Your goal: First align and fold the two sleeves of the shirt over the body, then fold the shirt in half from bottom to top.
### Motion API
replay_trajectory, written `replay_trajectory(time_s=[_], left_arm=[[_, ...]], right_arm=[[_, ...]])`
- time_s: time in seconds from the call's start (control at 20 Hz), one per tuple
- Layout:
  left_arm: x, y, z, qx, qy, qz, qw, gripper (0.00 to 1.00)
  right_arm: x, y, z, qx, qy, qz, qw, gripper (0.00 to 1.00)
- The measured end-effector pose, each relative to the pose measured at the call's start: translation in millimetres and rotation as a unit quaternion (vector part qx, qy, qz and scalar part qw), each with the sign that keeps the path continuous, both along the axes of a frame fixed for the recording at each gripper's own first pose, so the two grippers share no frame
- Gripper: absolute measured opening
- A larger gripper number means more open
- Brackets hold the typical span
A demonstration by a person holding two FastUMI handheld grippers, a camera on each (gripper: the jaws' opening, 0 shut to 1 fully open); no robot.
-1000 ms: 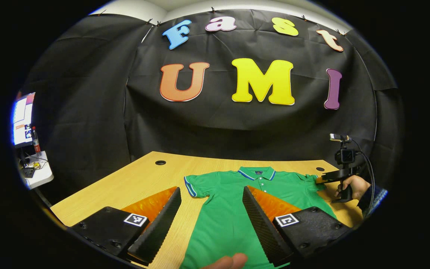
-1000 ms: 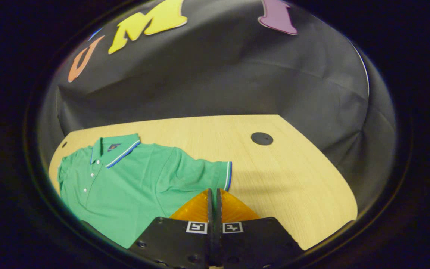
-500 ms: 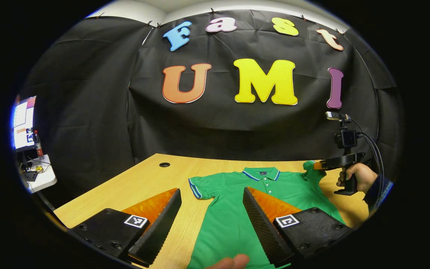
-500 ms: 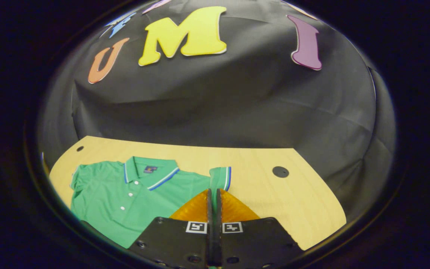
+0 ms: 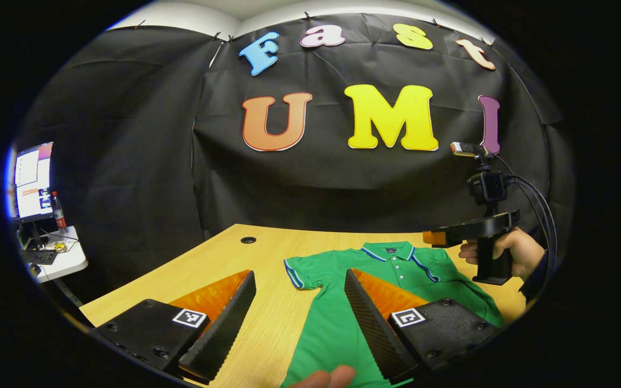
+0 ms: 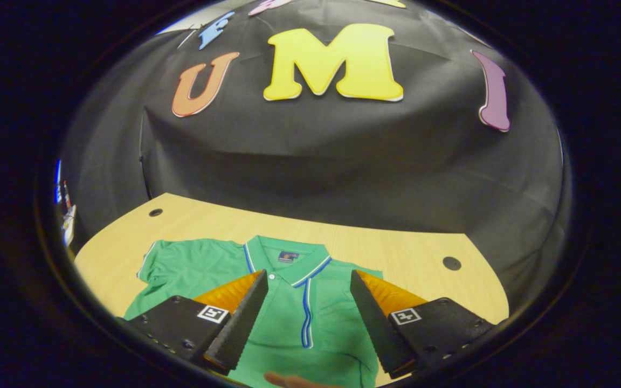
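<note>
A green polo shirt (image 5: 337, 318) with blue-trimmed collar lies face up on the wooden table (image 5: 224, 264). One sleeve is folded across the chest, its blue-striped cuff (image 6: 305, 318) running down the front. The other sleeve (image 5: 299, 269) lies spread out flat. My left gripper (image 5: 299, 275) is open above the shirt's lower body and side edge, holding nothing. My right gripper (image 6: 308, 276) is open over the collar and the folded sleeve. In the left gripper view the right gripper (image 5: 433, 237) hovers above the shirt's shoulder, held by a hand (image 5: 515, 250).
The table has round cable holes (image 5: 248, 240) (image 6: 452, 263) (image 6: 155, 212) near its back corners. A side desk with a monitor (image 5: 33, 180) and a bottle (image 5: 58, 207) stands off to the left. A person's fingertip (image 5: 321, 377) shows at the bottom edge.
The right gripper lifted the sleeve, carried it over the shirt's body, then opened and let it go. The sleeve now lies folded on the chest. The left gripper barely shifted.
</note>
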State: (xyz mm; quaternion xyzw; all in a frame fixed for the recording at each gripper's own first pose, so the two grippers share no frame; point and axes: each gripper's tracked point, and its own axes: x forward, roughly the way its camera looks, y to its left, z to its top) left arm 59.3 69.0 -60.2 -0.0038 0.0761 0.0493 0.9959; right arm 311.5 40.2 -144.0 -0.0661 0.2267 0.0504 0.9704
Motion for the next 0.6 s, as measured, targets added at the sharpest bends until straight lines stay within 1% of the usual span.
replay_trajectory(time_s=[0.1,0.15,0.3,0.4,0.5,0.6], left_arm=[[0.8,-0.5,-3.4,-0.003,0.006,-0.001,1.0,1.0],[1.2,-1.6,-4.9,-0.005,0.01,-0.002,1.0,1.0],[-0.9,-0.2,-5.7,-0.006,0.013,0.003,1.0,1.0],[-0.5,-0.1,-4.6,-0.002,0.012,0.009,1.0,1.0],[-2.5,0.5,-1.0,0.003,0.009,0.016,1.0,1.0],[-2.6,-3.2,2.3,0.003,0.004,0.013,1.0,1.0]], right_arm=[[-11.9,3.8,18.1,0.0,-0.021,0.007,1.0,0.94],[-18.7,7.5,27.5,0.005,-0.03,0.013,0.999,0.96],[-49.2,13.5,52.6,0.013,-0.059,0.025,0.998,0.95],[-75.5,13.4,70.2,0.005,-0.084,0.035,0.996,0.95],[-100.5,5.0,83.6,-0.008,-0.11,0.034,0.993,0.95],[-128.0,0.1,94.9,-0.009,-0.132,0.038,0.991,0.96]])
